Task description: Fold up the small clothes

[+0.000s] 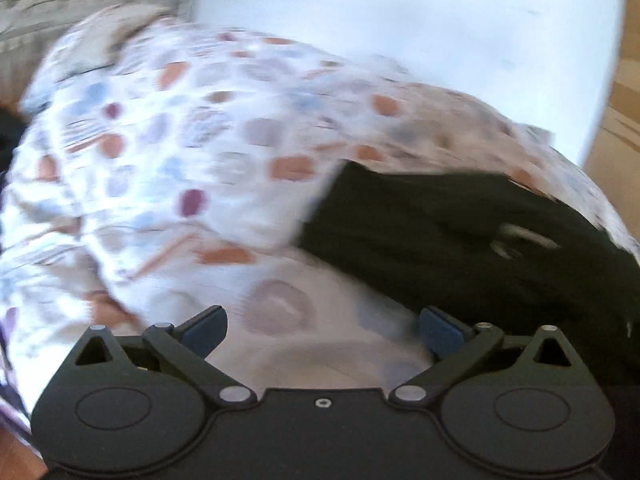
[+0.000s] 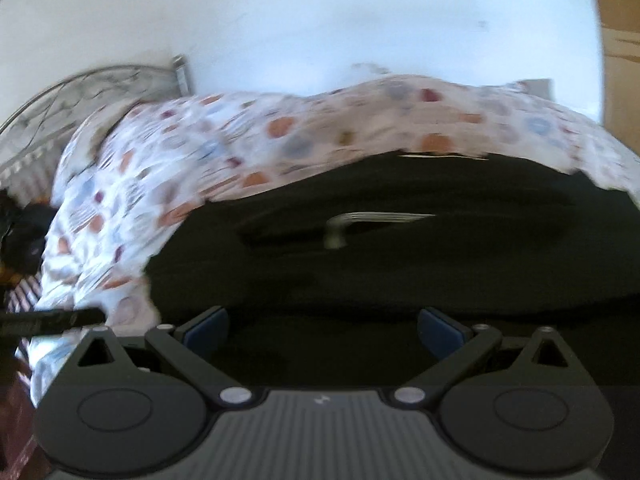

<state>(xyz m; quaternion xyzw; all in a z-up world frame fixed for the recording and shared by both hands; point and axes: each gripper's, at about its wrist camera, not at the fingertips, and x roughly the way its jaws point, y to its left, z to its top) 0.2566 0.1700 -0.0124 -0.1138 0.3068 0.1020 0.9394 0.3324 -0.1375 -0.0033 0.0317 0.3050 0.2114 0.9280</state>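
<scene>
1. On the patterned bedspread lay a black garment, spread flat, its long axis running left to right across the right wrist view; which end was which could not be told through the motion blur.
2. A pale mark sat near the garment's middle, stretched along the same left-right line.
3. From the left wrist view the black garment lay to the right, its near edge slanting from upper left to lower right.
4. The right gripper hung directly over the dark cloth, fingers spread wide, grasping nothing.
5. The left gripper hung over the bedspread just beside the garment's left edge, likewise spread apart and holding nothing.
6. Behind the bed stood a metal headboard at the left and a white wall.
</scene>
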